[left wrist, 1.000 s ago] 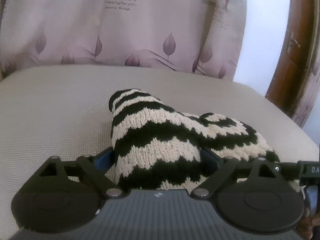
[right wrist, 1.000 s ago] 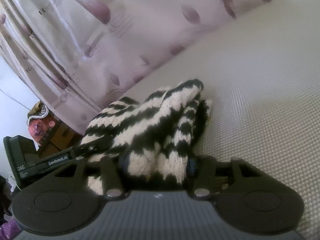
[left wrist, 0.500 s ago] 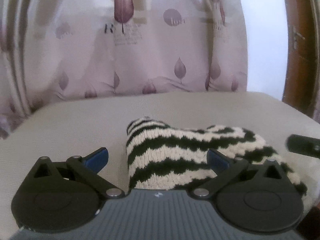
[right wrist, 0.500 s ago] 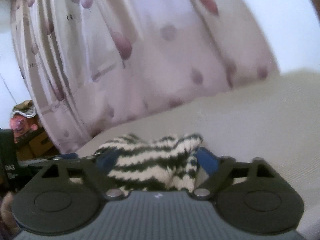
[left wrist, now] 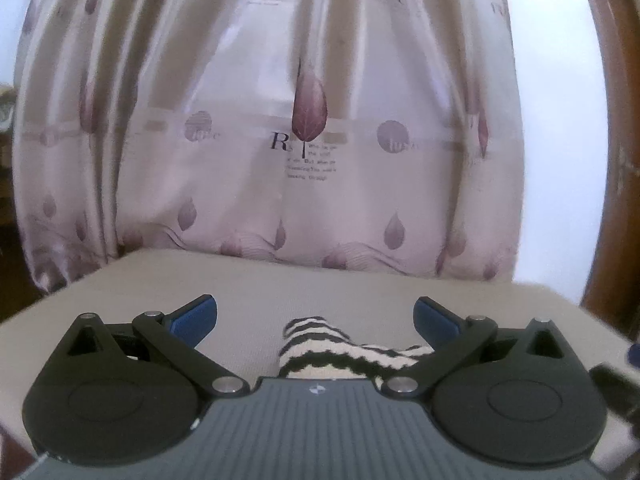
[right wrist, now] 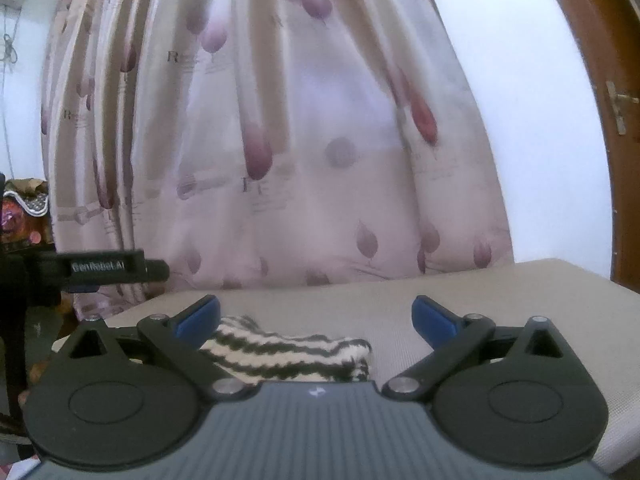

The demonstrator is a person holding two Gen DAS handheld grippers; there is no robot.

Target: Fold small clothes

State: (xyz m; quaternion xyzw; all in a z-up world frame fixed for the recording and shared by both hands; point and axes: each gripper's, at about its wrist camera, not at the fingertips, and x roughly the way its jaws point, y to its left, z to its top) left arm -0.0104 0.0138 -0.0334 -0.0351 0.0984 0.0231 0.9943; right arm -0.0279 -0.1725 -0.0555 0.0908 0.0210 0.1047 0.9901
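From the left wrist view, my left gripper (left wrist: 315, 314) stands wide apart and empty; the folded black-and-cream striped knit garment (left wrist: 320, 350) lies below it on the beige woven cushion (left wrist: 248, 280). From the right wrist view, my right gripper (right wrist: 316, 314), jaws just opened wide, holds nothing; the garment (right wrist: 288, 354) lies lengthwise left to right near the cushion's (right wrist: 400, 292) left edge, and only here the left gripper's black arm (right wrist: 108, 267) shows.

Domestic room. A long curtain (left wrist: 304, 120) printed with purple leaves and lettering hangs at the far side, beside a white wall (right wrist: 520, 120) and a brown wooden door (right wrist: 612, 112) with a metal handle at right; cluttered household items (right wrist: 24, 216) at far left.
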